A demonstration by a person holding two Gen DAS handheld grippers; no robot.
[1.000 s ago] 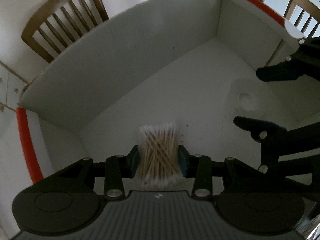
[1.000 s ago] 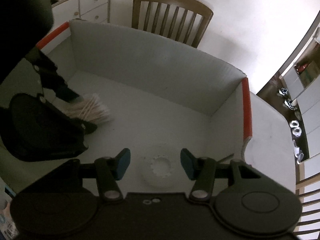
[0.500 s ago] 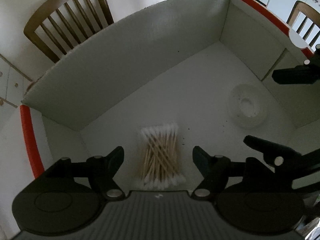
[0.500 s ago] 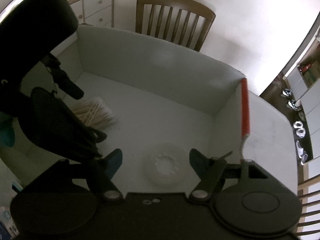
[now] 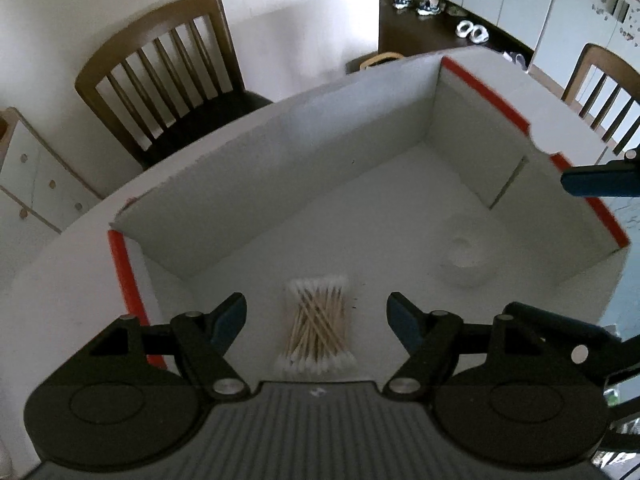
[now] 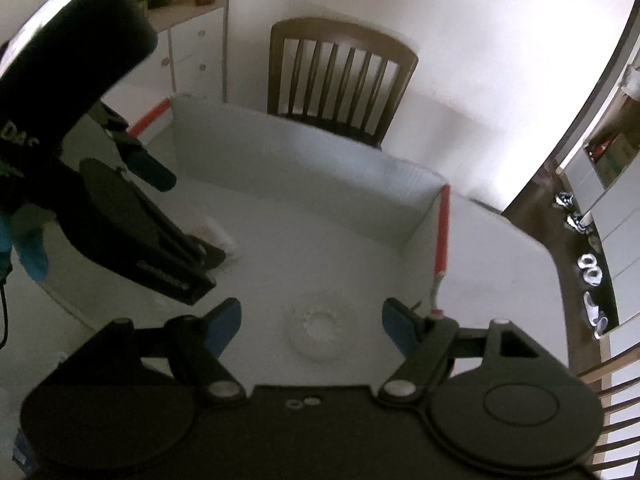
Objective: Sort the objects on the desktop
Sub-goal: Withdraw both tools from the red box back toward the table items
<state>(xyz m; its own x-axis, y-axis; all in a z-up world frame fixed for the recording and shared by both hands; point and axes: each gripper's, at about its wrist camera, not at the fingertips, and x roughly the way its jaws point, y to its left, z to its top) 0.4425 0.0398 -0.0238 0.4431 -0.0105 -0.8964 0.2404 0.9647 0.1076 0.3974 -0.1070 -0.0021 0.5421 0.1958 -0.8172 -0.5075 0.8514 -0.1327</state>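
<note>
A bundle of cotton swabs (image 5: 316, 326) lies on the floor of a white box with red-trimmed edges (image 5: 360, 152). My left gripper (image 5: 316, 318) hovers above it, open, its blue pads well clear on both sides. A white round ring-shaped piece (image 6: 318, 334) lies on the box floor below my right gripper (image 6: 312, 320). The right jaws are opening and touch nothing. In the left wrist view the ring (image 5: 466, 258) sits at the right of the box. From the right wrist view, the left gripper's body hides most of the swabs (image 6: 222, 240).
The box (image 6: 280, 160) stands on a white table (image 5: 48, 280). Wooden chairs (image 5: 168, 68) (image 5: 600, 80) stand beyond the table. A white drawer cabinet (image 6: 192, 52) is at the back left, and shoes (image 6: 590, 270) lie on the dark floor to the right.
The left jaws spread and let go of the swabs. The right jaws widened away from the white ring. Both grippers rose, so more of the box and room shows.
</note>
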